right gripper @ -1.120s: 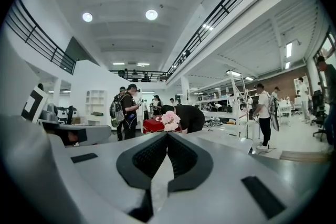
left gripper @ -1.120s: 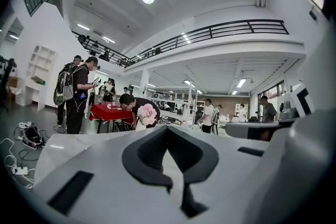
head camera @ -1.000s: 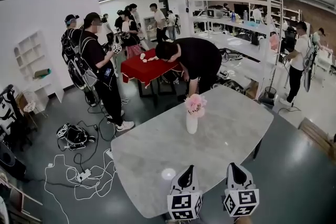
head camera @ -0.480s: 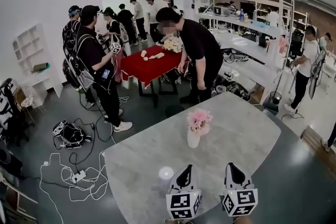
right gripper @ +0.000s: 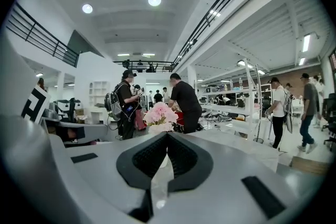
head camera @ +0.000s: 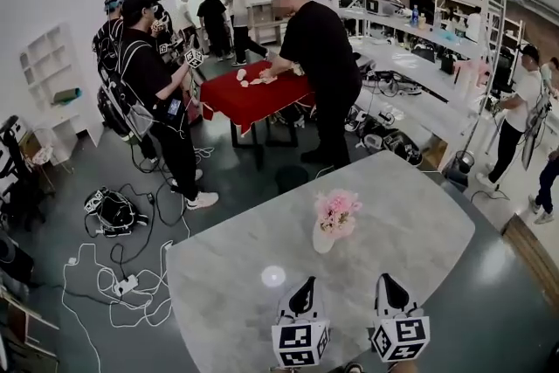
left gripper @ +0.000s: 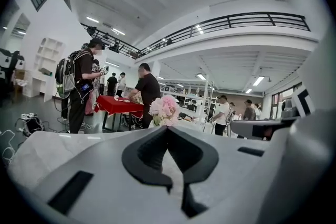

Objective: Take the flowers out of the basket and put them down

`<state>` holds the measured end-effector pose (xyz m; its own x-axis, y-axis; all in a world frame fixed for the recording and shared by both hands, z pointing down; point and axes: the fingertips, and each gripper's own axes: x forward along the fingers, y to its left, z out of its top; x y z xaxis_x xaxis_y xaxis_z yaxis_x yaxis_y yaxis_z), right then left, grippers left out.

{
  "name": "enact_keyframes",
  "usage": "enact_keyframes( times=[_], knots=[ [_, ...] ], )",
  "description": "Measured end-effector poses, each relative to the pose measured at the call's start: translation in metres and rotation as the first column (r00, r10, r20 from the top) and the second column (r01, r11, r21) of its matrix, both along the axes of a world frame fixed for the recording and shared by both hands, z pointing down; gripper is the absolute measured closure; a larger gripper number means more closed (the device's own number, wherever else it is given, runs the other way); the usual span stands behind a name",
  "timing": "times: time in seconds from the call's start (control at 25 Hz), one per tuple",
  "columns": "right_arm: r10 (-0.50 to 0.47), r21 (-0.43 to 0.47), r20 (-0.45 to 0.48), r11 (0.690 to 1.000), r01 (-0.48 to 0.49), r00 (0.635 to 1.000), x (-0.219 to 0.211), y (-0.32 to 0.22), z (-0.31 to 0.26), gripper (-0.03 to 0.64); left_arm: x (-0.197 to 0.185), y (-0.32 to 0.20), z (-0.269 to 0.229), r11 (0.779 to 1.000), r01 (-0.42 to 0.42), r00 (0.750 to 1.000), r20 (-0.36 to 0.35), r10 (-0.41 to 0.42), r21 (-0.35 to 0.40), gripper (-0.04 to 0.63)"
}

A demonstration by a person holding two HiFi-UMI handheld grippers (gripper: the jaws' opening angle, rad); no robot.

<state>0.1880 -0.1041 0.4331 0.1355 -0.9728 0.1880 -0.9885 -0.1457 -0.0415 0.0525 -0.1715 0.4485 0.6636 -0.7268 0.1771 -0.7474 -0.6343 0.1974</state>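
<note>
A bunch of pink flowers [head camera: 337, 210] stands upright in a small white vessel [head camera: 322, 239] near the middle of a grey marble table [head camera: 218, 284]. My left gripper [head camera: 305, 284] and right gripper [head camera: 387, 279] hover side by side over the table's near edge, both shut with nothing between their fingers. They point at the flowers and stay well short of them. The flowers [left gripper: 164, 107] show just above the shut left gripper [left gripper: 167, 128] in the left gripper view. In the right gripper view the flowers [right gripper: 159, 114] sit above the shut right gripper [right gripper: 167, 135].
Beyond the table, a person in black [head camera: 318, 57] bends at a red-covered table [head camera: 253, 99], and others with backpacks [head camera: 153, 92] stand to its left. Cables and a power strip [head camera: 122, 282] lie on the floor at left with black gear [head camera: 111, 210]. Workbenches [head camera: 410, 65] run along the right.
Both grippers and my view have moved forward over the marble table, so the flowers now sit nearer and lower in the head view. The person in black has straightened up at the red table.
</note>
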Motion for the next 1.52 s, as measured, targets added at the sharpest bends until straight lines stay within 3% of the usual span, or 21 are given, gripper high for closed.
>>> enact_keyframes(
  times=[0.24, 0.56, 0.88, 1.12, 1.2, 1.52],
  knots=[
    [-0.040, -0.027, 0.020, 0.999, 0.041, 0.999, 0.021, -0.025, 0.015, 0.601, 0.004, -0.016, 0.014, 0.997, 0.063, 0.998, 0.018, -0.063, -0.039, 0.594],
    [-0.110, 0.008, 0.028, 0.994, 0.110, 0.994, 0.051, -0.062, 0.023, 0.601, 0.016, -0.040, 0.022, 0.994, 0.107, 0.993, 0.061, -0.105, -0.032, 0.594],
    [-0.276, -0.003, 0.041, 0.961, 0.277, 0.960, 0.053, -0.086, 0.054, 0.601, 0.035, -0.045, 0.060, 0.981, 0.168, 0.981, 0.112, -0.158, -0.092, 0.594],
    [-0.421, 0.034, 0.043, 0.907, 0.419, 0.906, 0.046, -0.113, 0.081, 0.595, 0.044, -0.058, 0.077, 0.970, 0.223, 0.971, 0.114, -0.212, -0.093, 0.594],
    [-0.477, 0.047, 0.042, 0.879, 0.475, 0.878, 0.043, -0.125, 0.087, 0.493, 0.045, -0.063, 0.079, 0.966, 0.241, 0.966, 0.121, -0.229, -0.090, 0.594],
    [-0.663, 0.153, -0.040, 0.735, 0.661, 0.747, 0.013, -0.168, 0.089, 0.397, 0.032, -0.077, 0.098, 0.946, 0.311, 0.945, 0.142, -0.296, -0.095, 0.594]
  ],
)
